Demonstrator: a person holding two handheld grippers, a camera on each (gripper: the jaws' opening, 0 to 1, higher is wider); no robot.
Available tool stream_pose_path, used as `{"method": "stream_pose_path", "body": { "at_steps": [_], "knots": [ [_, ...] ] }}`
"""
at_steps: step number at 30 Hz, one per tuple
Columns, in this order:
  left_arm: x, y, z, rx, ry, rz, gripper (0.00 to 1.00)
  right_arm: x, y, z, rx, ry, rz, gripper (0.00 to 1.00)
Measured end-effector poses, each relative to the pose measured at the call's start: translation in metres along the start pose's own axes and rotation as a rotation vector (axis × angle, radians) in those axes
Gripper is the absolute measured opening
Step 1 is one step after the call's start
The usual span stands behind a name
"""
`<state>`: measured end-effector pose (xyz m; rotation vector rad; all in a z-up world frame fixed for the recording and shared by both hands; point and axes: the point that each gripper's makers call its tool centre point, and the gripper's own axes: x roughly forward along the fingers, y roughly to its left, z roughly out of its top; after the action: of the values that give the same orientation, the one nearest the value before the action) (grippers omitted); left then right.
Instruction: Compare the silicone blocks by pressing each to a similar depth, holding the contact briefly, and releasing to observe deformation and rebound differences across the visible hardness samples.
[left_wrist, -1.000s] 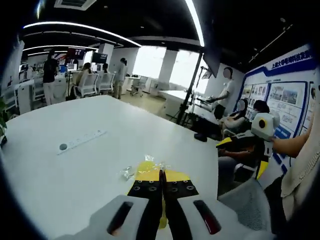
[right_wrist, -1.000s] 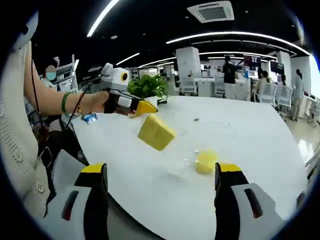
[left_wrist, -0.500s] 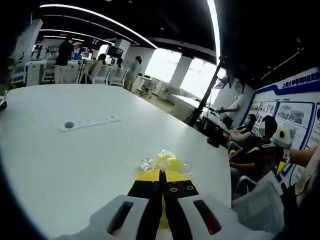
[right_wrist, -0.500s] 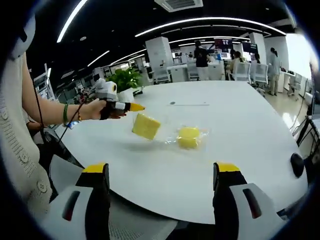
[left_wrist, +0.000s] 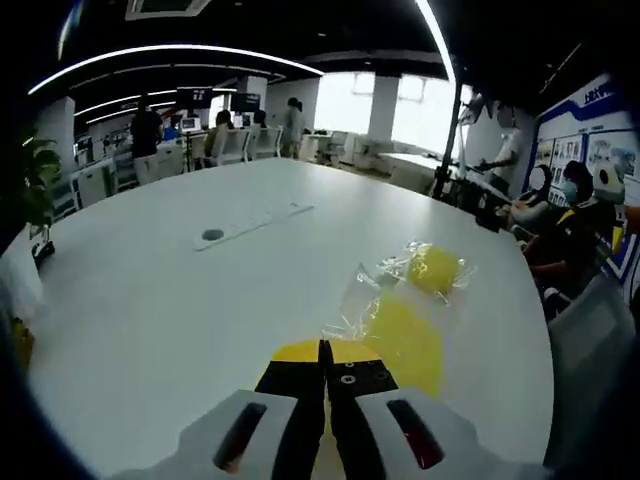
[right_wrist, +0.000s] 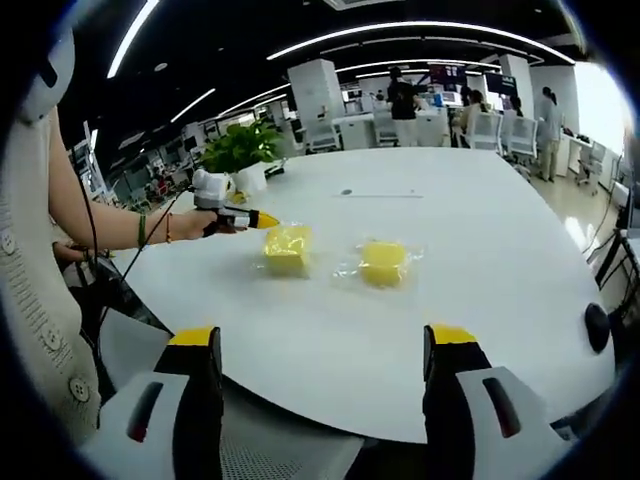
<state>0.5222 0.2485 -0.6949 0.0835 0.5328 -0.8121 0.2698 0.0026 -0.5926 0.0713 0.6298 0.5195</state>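
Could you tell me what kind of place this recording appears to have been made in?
Most likely an open-plan office or showroom. A large white table fills the foreground, rows of desks with office chairs and people standing by them lie behind, a potted plant sits at the table's edge, and a display wall carries posters.
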Motion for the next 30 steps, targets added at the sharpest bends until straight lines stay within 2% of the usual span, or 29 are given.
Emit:
{"method": "stream_pose_path", "body": {
  "at_steps": [8, 11, 15, 18, 21, 23, 24, 26, 30],
  "knots": [
    [0.021, 0.011, -0.018, 0.056, 0.043, 0.048, 0.00, 0.005, -0.001, 0.001, 0.009, 0.014, -0.004, 0.76],
    [0.021, 0.009, -0.014, 0.061, 0.031, 0.053, 0.00, 0.008, 0.001, 0.002, 0.026, 0.024, 0.015, 0.75],
    [0.018, 0.007, -0.011, 0.084, 0.027, 0.057, 0.00, 0.012, 0.006, 0.013, 0.031, -0.007, 0.035, 0.74],
    [0.015, 0.006, -0.008, 0.128, 0.006, 0.055, 0.00, 0.013, 0.007, 0.016, 0.022, -0.013, 0.041, 0.74],
    [0.009, 0.010, -0.005, 0.143, 0.005, 0.087, 0.09, 0.013, 0.009, 0.016, 0.013, -0.012, 0.047, 0.74],
    [0.003, 0.015, -0.001, 0.121, -0.002, 0.109, 0.21, 0.011, 0.010, 0.014, 0.014, -0.017, 0.049, 0.74],
    [-0.001, 0.016, -0.002, 0.084, 0.005, 0.117, 0.26, 0.011, 0.010, 0.014, 0.015, -0.018, 0.049, 0.74],
    [-0.007, 0.016, 0.000, 0.081, 0.011, 0.125, 0.36, 0.010, 0.011, 0.013, 0.019, -0.021, 0.051, 0.74],
    [-0.024, 0.006, 0.003, 0.084, 0.017, 0.119, 0.37, 0.007, 0.013, 0.012, 0.015, -0.034, 0.061, 0.74]
  ]
}}
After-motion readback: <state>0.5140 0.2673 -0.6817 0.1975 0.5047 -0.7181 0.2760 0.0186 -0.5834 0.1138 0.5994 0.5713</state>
